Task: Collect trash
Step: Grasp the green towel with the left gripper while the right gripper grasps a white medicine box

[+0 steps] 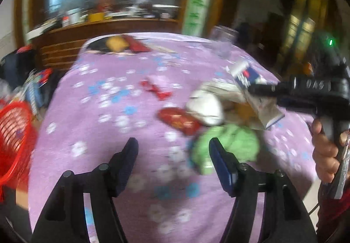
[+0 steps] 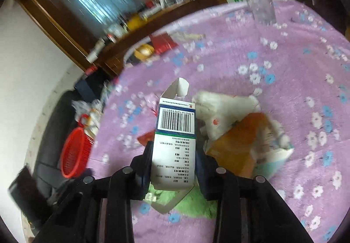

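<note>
The right gripper point(image 2: 172, 168) is closed on one small white carton point(image 2: 174, 140) with a barcode; both pads press its sides and it stands upright between them, with its open flaps at the top and the bottom. The left gripper point(image 1: 174, 162) is open and holds nothing — its jaws hang apart above the purple flowered tablecloth point(image 1: 105, 133), and the green crumpled wrapper point(image 1: 229, 144) lies just beside its right finger, at about 1 o'clock.

What could go wrong: the carton is thin and empty, so too hard a squeeze may crush it and let it slip out on the way. The red basket point(image 2: 74, 153) sits low beside the table at 9 o'clock in the right wrist view, well apart from the carton; I judge that a release too early would drop the carton on the floor. The left gripper could also push the green wrapper away instead of taking it, because the wrapper is outside the jaws, not between them.

Farther on the cloth I count one flat red packet point(image 1: 179, 120), one white crumpled paper point(image 1: 205, 109), one orange-and-white bag point(image 2: 247, 144), and one red candy wrapper point(image 1: 156, 87) toward 12 o'clock. At the far edge stands one clear glass point(image 2: 259, 0) — probably not trash.
</note>
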The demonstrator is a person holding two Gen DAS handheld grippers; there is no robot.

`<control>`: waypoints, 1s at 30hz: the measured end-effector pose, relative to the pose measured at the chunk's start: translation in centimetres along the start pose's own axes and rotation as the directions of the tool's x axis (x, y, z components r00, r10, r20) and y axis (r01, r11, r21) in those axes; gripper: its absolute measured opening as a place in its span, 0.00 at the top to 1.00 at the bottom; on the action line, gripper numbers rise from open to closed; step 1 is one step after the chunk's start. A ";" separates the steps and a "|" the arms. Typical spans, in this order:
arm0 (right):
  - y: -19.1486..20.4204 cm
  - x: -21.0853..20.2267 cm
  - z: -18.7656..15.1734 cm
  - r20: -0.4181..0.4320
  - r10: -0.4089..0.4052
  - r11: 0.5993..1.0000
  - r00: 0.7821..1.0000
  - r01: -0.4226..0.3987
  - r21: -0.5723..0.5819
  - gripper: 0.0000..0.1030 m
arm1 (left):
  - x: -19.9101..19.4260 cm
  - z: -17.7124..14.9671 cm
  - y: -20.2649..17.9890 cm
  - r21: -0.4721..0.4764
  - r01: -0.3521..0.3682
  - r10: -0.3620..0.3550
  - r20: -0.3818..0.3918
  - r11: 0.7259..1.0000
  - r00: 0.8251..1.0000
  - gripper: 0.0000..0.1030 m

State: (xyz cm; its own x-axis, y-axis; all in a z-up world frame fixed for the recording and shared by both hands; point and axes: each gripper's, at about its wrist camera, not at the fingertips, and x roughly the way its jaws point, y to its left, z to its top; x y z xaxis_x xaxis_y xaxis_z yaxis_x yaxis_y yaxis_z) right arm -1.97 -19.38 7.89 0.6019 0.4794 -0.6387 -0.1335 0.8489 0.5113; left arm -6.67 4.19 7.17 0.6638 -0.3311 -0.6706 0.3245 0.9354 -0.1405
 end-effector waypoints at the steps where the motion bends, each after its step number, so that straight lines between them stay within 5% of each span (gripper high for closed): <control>1: -0.2 -1.1 -0.1 0.027 0.003 1.000 1.000 -0.003 -0.001 0.63 | 0.4 0.1 -1.0 0.036 0.015 -0.015 -0.007 0.999 1.000 0.32; 8: -2.2 -5.7 -1.4 0.100 0.024 0.999 0.995 -0.026 0.026 0.63 | 3.3 0.6 -7.4 0.268 0.153 -0.137 -0.079 0.951 0.987 0.26; 13: -4.3 -7.3 -2.2 0.118 0.029 0.997 0.993 -0.037 0.065 0.63 | 6.1 0.4 -10.3 0.401 0.152 -0.101 -0.144 0.903 0.984 0.24; 22: -5.5 -8.5 -3.4 0.128 0.031 0.997 0.991 -0.041 0.072 0.63 | 9.4 -0.3 -9.9 0.387 0.056 -0.008 -0.126 0.920 0.992 0.25; 26: -5.1 -8.3 -3.8 0.120 0.029 0.998 0.992 -0.035 0.056 0.63 | 8.5 -0.4 -9.6 0.353 0.020 0.013 -0.091 0.935 0.996 0.45; 30: -4.4 -8.2 -4.3 0.121 0.018 0.999 0.992 -0.021 0.027 0.63 | 6.9 -0.7 -9.0 0.298 0.003 0.016 -0.060 0.955 0.998 0.51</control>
State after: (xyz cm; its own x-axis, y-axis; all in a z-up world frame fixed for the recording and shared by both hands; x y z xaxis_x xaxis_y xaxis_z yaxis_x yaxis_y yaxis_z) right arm -9.67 -26.05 8.45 0.6905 0.4639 -0.5549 -0.1248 0.8322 0.5403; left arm -5.46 -6.39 3.33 0.6271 -0.3083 -0.7153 0.5126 0.8548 0.0810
